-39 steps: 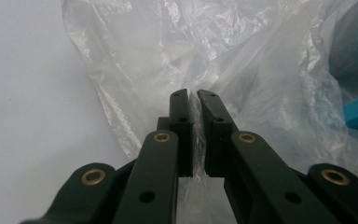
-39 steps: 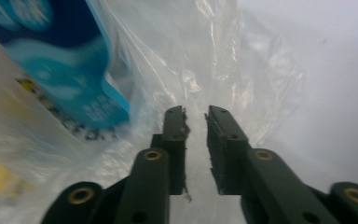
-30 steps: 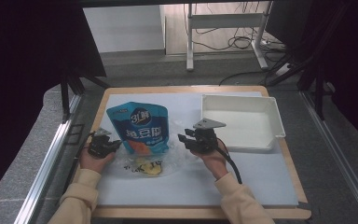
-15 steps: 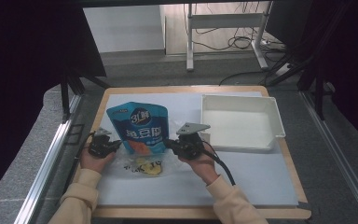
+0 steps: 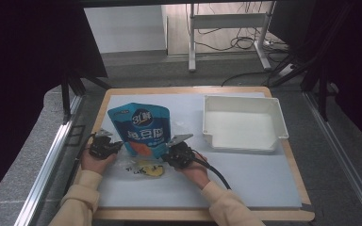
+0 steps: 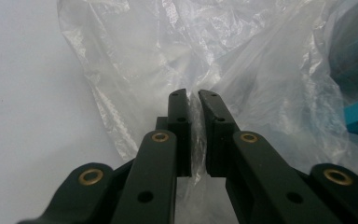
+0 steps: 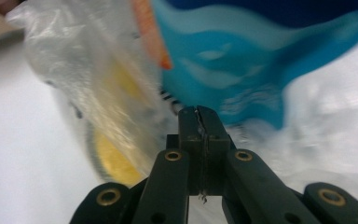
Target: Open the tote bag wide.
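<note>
A blue snack pouch (image 5: 141,128) lies on the pale mat, its lower end inside a clear plastic bag (image 5: 139,165) with a yellow print (image 5: 150,170). My left gripper (image 5: 115,146) sits at the bag's left side. In the left gripper view its jaws (image 6: 193,94) are shut on a fold of the clear film (image 6: 242,56). My right gripper (image 5: 167,157) is at the bag's right side, below the pouch. In the right gripper view it (image 7: 199,112) is shut on a thin strip of film, with the blue pouch (image 7: 261,60) just beyond and the yellow print (image 7: 114,163) to the left.
A white rectangular tray (image 5: 278,123) stands on the mat to the right of the pouch. The wooden table edge (image 5: 202,215) runs along the front. A cable (image 5: 217,173) trails from the right gripper. Metal rails flank the table.
The right gripper has moved left, from near the tray to the bag's right side below the pouch. The left gripper has stayed in place.
</note>
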Motion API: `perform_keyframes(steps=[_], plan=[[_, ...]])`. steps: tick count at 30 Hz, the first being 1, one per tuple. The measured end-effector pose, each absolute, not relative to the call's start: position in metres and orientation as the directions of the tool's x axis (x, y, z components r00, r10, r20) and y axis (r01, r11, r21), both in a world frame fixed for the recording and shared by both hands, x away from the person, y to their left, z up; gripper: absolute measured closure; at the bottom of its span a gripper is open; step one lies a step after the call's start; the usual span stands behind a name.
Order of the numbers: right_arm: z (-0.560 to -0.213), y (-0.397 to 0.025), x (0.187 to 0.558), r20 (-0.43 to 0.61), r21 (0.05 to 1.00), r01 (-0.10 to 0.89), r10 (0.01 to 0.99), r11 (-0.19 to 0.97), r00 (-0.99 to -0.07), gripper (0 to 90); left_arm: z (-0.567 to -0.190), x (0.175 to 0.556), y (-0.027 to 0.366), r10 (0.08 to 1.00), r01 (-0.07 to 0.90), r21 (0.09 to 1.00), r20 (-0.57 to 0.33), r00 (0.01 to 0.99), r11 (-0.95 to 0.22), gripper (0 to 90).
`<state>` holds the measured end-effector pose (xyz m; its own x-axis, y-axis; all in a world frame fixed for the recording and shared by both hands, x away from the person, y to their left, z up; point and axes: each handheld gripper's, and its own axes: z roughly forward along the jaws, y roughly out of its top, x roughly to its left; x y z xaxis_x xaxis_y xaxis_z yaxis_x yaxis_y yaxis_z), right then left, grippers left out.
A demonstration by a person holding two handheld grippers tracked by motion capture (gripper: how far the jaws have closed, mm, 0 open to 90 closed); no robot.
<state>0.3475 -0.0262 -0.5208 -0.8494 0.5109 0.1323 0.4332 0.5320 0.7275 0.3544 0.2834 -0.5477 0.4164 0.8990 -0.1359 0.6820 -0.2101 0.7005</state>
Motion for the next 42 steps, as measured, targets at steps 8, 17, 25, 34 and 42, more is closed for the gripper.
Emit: perform_keyframes(steps=[8, 17, 25, 34, 42], plan=[[-0.531, -0.015, 0.334, 0.171, 0.705, 0.429, 0.451, 0.565, -0.876, 88.8, -0.547, 0.354, 0.283, 0.9, 0.682, 0.7, -0.133, 0.415, -0.212, 83.8], [-0.539, -0.004, 0.315, 0.191, 0.684, 0.411, 0.396, 0.603, -0.898, 88.9, -0.547, 0.354, 0.284, 0.9, 0.683, 0.698, -0.131, 0.416, -0.214, 83.7], [-0.538, -0.005, 0.314, 0.197, 0.686, 0.412, 0.393, 0.599, -0.898, 88.8, -0.547, 0.354, 0.284, 0.9, 0.684, 0.698, -0.132, 0.416, -0.214, 83.5], [-0.519, -0.004, 0.316, 0.191, 0.747, 0.403, 0.409, 0.529, -0.892, 88.8, -0.547, 0.354, 0.284, 0.9, 0.683, 0.698, -0.132, 0.416, -0.213, 83.4], [-0.512, 0.022, 0.332, 0.175, 0.759, 0.419, 0.463, 0.499, -0.869, 87.8, -0.547, 0.354, 0.283, 0.9, 0.683, 0.699, -0.132, 0.416, -0.213, 83.3]])
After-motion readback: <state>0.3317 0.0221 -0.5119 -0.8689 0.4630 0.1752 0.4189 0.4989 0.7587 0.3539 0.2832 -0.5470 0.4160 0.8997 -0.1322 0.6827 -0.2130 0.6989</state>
